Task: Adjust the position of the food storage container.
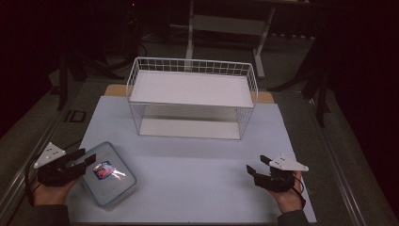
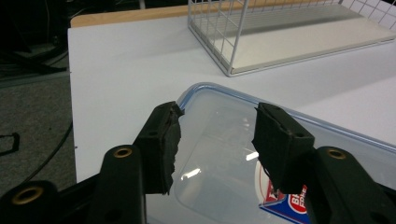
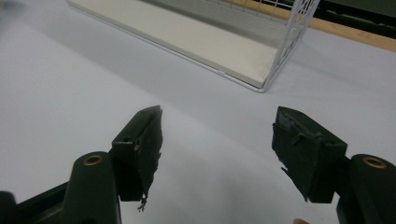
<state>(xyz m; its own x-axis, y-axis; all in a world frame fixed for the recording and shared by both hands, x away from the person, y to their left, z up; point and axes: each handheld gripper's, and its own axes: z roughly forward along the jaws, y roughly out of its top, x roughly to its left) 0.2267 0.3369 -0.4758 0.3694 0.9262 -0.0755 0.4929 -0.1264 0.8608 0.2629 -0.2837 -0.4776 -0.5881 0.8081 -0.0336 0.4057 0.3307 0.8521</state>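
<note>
Dim table (image 1: 188,160), lidded container (image 1: 109,175) apparently just under spread left tool (image 1: 81,157), right tool (image 1: 258,165) spread, well apart.

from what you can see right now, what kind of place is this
Most likely a lab or workshop bench set up for recording handling trials, not a home. A pale mat covers the table, bearing just a white wire shelf rack and a clear lidded container; dark desk frames and cables stand behind.

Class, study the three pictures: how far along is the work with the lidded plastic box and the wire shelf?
Done: nothing visible; the wire shelf has both tiers bare. In hand: the left gripper hangs open over the corner of the lidded plastic box, not gripping it. The right gripper waits open over the table. Left: probably gripping and moving the box.
</note>
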